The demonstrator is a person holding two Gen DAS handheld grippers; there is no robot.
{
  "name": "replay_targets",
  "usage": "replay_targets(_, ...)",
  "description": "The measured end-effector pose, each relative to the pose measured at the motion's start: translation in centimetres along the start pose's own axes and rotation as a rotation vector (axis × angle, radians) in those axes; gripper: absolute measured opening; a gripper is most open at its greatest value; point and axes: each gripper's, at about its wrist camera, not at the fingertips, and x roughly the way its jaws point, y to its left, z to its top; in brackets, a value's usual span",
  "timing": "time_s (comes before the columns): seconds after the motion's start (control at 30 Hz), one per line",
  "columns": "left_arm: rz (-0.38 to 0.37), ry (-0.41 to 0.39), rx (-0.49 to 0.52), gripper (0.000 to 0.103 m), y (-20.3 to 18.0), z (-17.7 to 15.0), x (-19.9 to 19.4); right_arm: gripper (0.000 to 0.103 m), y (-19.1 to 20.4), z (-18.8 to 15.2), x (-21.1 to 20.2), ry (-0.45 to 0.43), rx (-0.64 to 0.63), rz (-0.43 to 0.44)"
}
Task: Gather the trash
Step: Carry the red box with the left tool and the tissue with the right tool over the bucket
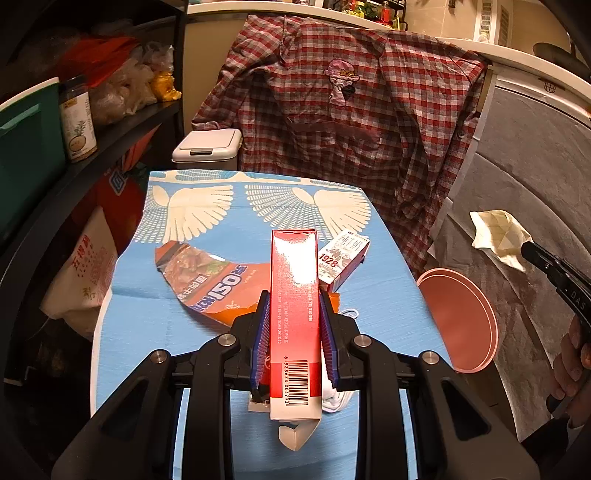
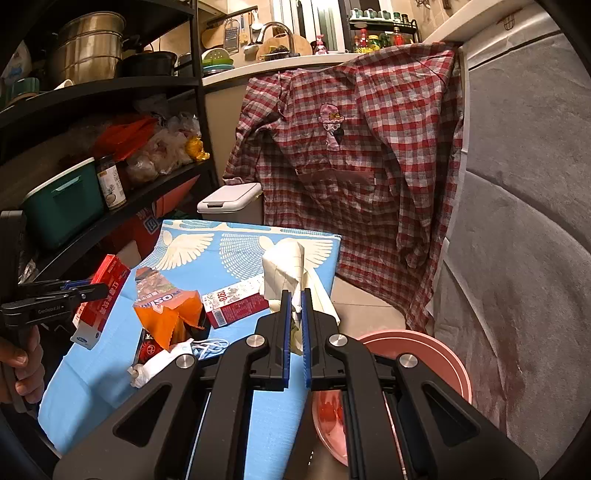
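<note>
both claws full, trash up off the table

our left claw (image 1: 294,299) is clamped on a red box (image 1: 294,295), held above the blue table (image 1: 147,332). our right claw (image 2: 295,295) is pinched tight on crumpled paper (image 2: 286,273), next to the pink bin (image 2: 436,354).

Home kitchen: pots (image 2: 88,44), sink faucet (image 2: 275,31), spice rack (image 2: 384,35).

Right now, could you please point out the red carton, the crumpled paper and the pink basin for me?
red carton (image 1: 293,295): left wrist view, on its glossy red side face.
crumpled paper (image 2: 286,267): right wrist view, on its upper folds.
pink basin (image 2: 436,350): right wrist view, on its far rim.
</note>
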Motion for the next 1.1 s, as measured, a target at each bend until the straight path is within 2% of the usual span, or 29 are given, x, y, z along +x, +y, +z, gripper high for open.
replay_targets(0.5,-0.027,-0.021,0.002,0.025,-3.2,1.1,0.5,0.006,-1.5,-0.4,-0.6,-0.01,0.008,-0.025)
replay_targets(1.1,-0.075,-0.008,0.022,0.025,-7.3,2.0,2.5,0.006,-5.1,-1.6,-0.5,0.025,0.035,-0.106)
